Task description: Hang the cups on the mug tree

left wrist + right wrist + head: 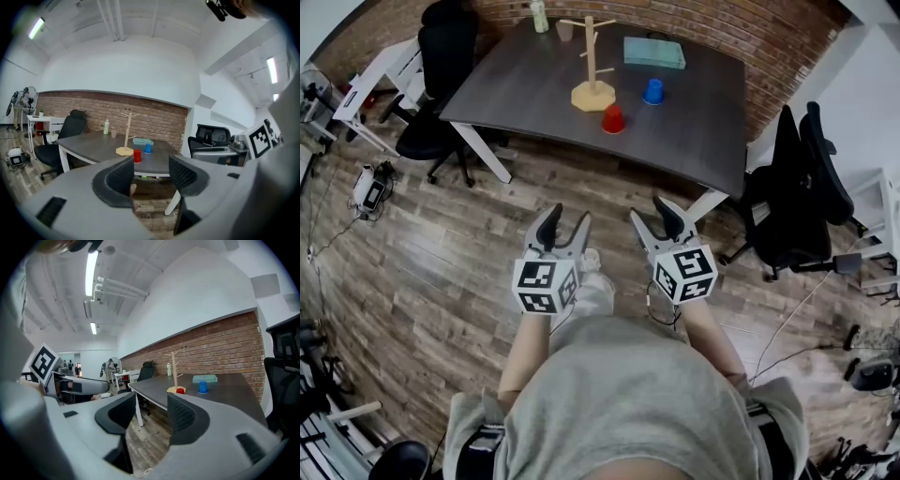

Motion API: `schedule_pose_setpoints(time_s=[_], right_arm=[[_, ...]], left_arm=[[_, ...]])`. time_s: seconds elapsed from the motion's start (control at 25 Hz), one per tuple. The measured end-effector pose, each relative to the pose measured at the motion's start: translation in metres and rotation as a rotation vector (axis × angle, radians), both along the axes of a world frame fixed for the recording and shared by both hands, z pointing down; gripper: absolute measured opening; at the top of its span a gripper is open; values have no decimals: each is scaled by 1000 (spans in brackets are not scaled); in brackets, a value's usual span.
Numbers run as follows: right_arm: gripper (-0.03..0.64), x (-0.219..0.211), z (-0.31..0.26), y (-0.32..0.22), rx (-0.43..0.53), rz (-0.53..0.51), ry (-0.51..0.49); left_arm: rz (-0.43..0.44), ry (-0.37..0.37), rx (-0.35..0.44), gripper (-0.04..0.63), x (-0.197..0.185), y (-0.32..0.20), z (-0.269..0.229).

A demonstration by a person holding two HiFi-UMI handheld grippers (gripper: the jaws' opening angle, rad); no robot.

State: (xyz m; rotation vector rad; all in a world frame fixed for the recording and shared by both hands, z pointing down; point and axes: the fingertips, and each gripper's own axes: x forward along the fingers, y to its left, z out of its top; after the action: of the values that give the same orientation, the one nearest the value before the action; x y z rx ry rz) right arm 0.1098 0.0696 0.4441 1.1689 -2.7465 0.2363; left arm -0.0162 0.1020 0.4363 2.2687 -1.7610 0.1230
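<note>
As seen from the head:
- left gripper [569, 217] and right gripper [650, 211]: both released, empty, over the wooden floor [441, 272], well apart from the table [534, 89].
- mug tree [592, 61]: upright on the table, pegs bare.
- red cup [613, 119]: near the tree's base.
- blue cup [653, 91]: beside it.
- both cups apparently upside down.

Left gripper view: jaws apart, nothing between; red cup [137, 156] far ahead.

Right gripper view: jaws apart, nothing between; blue cup [202, 387] distant.

Risk, judged: bumping a slim peg may topple the tree; a smooth-sided cup may slip.
</note>
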Motion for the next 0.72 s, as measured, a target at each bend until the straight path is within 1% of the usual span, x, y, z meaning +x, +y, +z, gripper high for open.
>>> schedule_pose_setpoints(time_s=[0.2,0.44,0.72], right_arm=[[232,-22,-1,-45,1,-6,6],[238,-47,-10,-104,7,12,19],[244,-71,-10,-163,-1,33,29]], left_arm=[[1,5,1,232,-22,-42,1],[9,8,-17,233,-51,-97,-3],[33,13,-12,235,-75,-157,-8]])
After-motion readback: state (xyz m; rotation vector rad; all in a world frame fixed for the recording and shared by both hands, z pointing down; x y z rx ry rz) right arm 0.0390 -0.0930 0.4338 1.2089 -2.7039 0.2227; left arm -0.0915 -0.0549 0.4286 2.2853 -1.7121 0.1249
